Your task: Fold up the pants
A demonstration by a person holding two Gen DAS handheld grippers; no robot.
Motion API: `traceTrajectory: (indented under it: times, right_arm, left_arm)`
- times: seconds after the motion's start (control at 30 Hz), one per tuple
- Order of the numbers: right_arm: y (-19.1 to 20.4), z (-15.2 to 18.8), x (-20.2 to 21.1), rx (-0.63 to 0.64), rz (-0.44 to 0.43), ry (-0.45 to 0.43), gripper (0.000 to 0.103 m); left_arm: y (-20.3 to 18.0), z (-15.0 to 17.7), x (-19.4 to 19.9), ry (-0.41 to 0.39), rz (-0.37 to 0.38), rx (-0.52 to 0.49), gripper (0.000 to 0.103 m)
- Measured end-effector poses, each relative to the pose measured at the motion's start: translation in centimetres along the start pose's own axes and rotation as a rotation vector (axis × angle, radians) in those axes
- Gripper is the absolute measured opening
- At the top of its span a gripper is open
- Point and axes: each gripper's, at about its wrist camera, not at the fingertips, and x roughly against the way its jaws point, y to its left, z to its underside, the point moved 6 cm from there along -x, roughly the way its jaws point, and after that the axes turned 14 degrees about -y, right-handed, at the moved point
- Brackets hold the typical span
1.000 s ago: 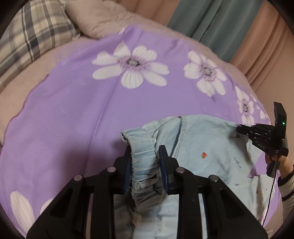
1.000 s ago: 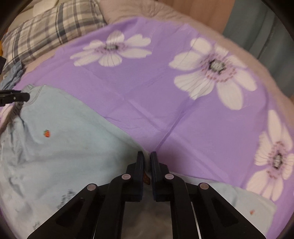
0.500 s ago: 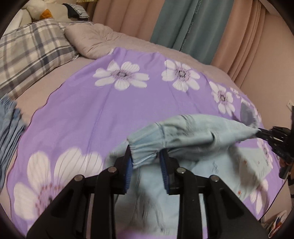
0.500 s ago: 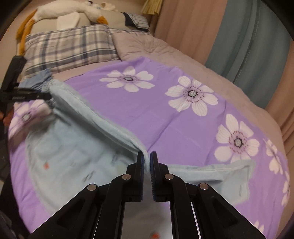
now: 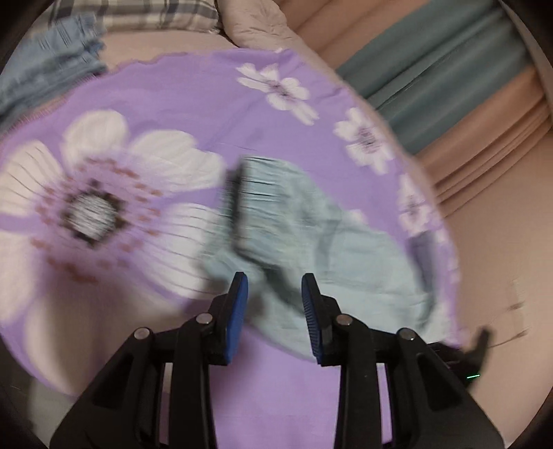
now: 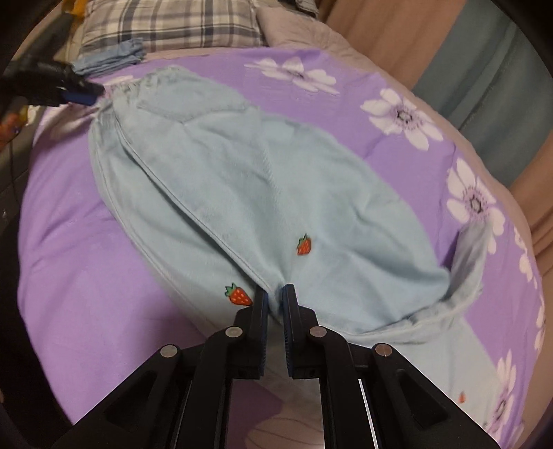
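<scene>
the pants (image 6: 262, 179) were soft matt light-blue cloth. the bedsheet (image 6: 86, 276) was smooth purple cloth; the right claw (image 6: 274, 298) matt black plastic.

This is a bedroom in a home. There is a bed (image 6: 86, 276) with a purple cover with white flowers (image 6: 397, 165) on it. A checked pillow (image 6: 166, 24) lies at the far end. Long pink and green curtains (image 5: 449, 69) hang behind the bed
</scene>
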Motion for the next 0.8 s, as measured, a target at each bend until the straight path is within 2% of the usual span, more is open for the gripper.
traceTrajectory:
  times: [0.07,0.2,0.3,0.4,0.43,0.47,0.67,0.8]
  right_arm:
    - [-0.3,-0.2,-0.1,-0.023,0.009,-0.005,0.008]
    - [-0.9,-0.5,0.2,-0.07,0.017,-0.031,0.008]
    - [-1.3,-0.7,0.2,-0.107,0.011,-0.043,0.008]
    - [-1.0,-0.6,0.1,-0.128,0.006,-0.046,0.008]
    - [-1.0,-0.5,0.0,-0.132,0.006,-0.043,0.008]
    - [-0.9,-0.5,-0.1,-0.131,0.01,-0.041,0.008]
    - [-0.9,-1.7,1.8,-0.136,0.004,-0.096,0.008]
    - [0.0,-2.3,4.0,-0.08,-0.003,-0.128,0.008]
  left_arm:
    - [-1.2,0.3,-1.1,0.025,0.024,0.04,0.032]
    - [-2.1,1.8,-3.7,0.093,-0.043,0.071,0.036]
    - [-1.7,2.1,-4.8,0.09,-0.072,0.115,0.036]
    - [-1.2,1.5,-5.4,0.055,-0.064,0.199,0.03]
    - [-1.0,1.3,-5.5,0.047,-0.068,0.217,0.016]
    - [-0.9,1.0,-5.5,0.044,-0.085,0.221,0.013]
    - [-2.2,-0.2,-2.1,-0.022,-0.072,0.158,0.013]
    - [-1.9,0.5,-1.1,-0.002,-0.098,0.107,0.013]
